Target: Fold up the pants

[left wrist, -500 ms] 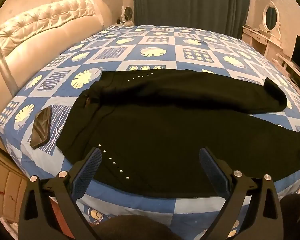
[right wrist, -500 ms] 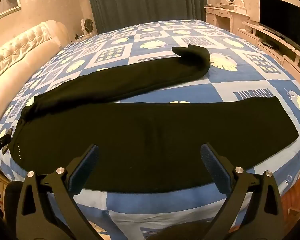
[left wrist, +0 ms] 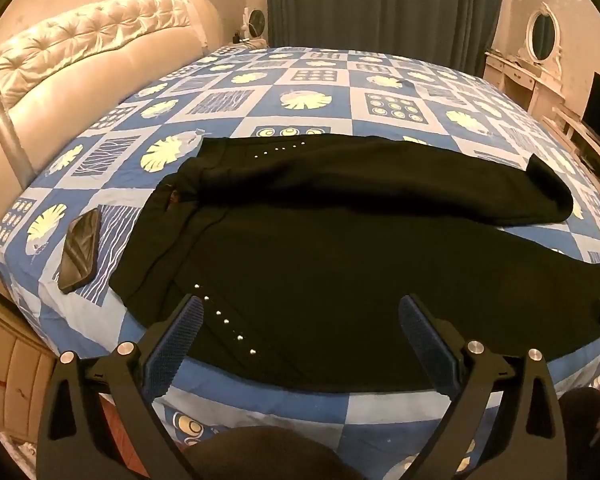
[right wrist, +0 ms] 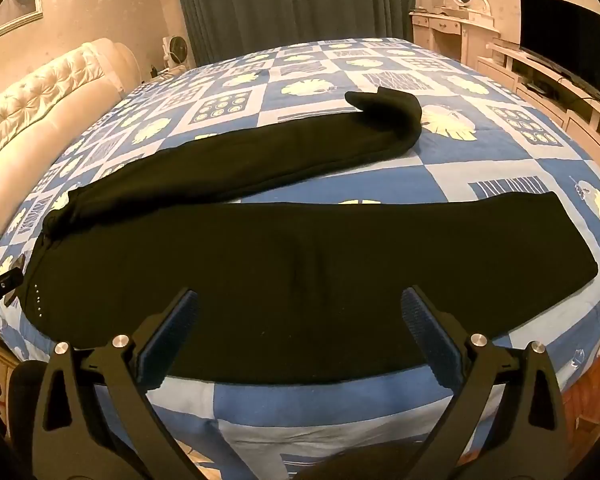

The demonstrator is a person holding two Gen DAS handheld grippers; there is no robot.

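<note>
On the bed (left wrist: 260, 404) the black pants (left wrist: 340, 280) lie spread, legs splayed apart, far cuff curled. Nothing has shifted in the last half second: left tongs (left wrist: 298, 334) and right tongs (right wrist: 300, 330) hover spread and empty, so folding has not begun.

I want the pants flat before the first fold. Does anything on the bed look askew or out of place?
Yes. The far leg angles away from the near leg, and its cuff is curled over rather than flat. A dark phone also lies on the bedspread beside the waistband.
</note>
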